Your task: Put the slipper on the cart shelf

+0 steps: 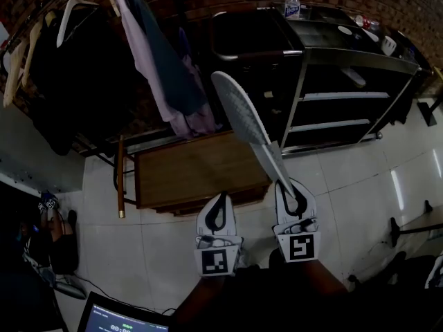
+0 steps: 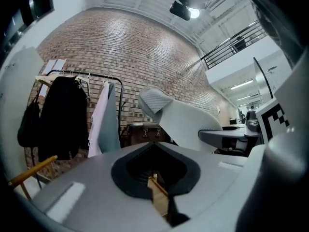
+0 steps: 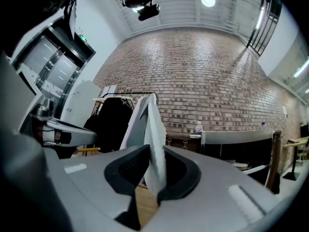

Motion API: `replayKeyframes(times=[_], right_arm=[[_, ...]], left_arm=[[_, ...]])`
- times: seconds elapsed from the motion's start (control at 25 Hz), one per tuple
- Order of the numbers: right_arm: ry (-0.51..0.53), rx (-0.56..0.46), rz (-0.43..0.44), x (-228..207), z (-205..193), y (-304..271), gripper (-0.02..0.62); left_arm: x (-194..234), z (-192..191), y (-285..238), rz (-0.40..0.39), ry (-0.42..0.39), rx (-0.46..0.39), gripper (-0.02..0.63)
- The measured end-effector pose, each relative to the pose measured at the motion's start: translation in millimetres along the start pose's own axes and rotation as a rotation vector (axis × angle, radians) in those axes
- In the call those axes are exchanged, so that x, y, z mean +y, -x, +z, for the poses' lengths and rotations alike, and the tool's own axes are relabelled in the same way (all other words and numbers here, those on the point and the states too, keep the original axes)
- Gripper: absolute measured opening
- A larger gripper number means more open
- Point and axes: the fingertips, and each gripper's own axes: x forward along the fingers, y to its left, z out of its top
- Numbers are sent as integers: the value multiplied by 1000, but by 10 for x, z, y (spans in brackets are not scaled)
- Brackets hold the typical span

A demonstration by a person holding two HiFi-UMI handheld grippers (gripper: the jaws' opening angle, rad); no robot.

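A pale grey slipper [image 1: 242,113] sticks up and away from my right gripper [image 1: 294,200], which is shut on its heel end; the sole faces left. In the right gripper view the slipper [image 3: 149,134] stands on edge between the jaws of the right gripper [image 3: 153,175]. The black cart [image 1: 346,64] with its light shelves [image 1: 344,95] stands ahead and to the right, apart from the slipper. My left gripper [image 1: 217,214] hangs beside the right one, shut with nothing in it. From the left gripper view [image 2: 157,178] the slipper [image 2: 186,122] shows to the right.
A low wooden table [image 1: 197,171] lies straight ahead below the slipper. A clothes rack [image 1: 83,68] with hanging garments fills the left. A water bottle [image 1: 292,5] and small items sit on the cart's top. A brick wall runs behind.
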Motion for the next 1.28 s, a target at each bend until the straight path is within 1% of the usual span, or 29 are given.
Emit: replayKeyframes(times=[0.2,0.4,0.48,0.64,0.8,0.92,1.04,1.2,1.28], right_arm=[[16,15,-16,-216,-72,76,58],[31,66,-50,-656,-222,80,59],[35,85,-66,-878,-303,104,58],[63,147,-81,-1270,-561,116,58],[74,227,-85,-1669,-862,84,58],[52,295,-92,-1971,-1128,89,59],[0,347,-119,-2311,-1395,109,59],[-14,403,-153,-2775,-1657,123,59],[-30,433,-168,-2981,-1811,105,60]], left_arm=[[-212,-2,-164,-28,5,8,11],[-484,-67,-468,-50,-1,40,11],[-662,-67,-630,-69,8,33,11],[-964,-1,-922,-104,0,13,11],[-1168,-25,-1202,-105,3,40,11],[-1295,-111,-1418,-97,6,77,11],[-1459,-247,-1655,-101,-17,112,11],[-1817,-330,-1953,-144,-55,132,11],[-1959,-348,-2128,-158,-59,134,11]])
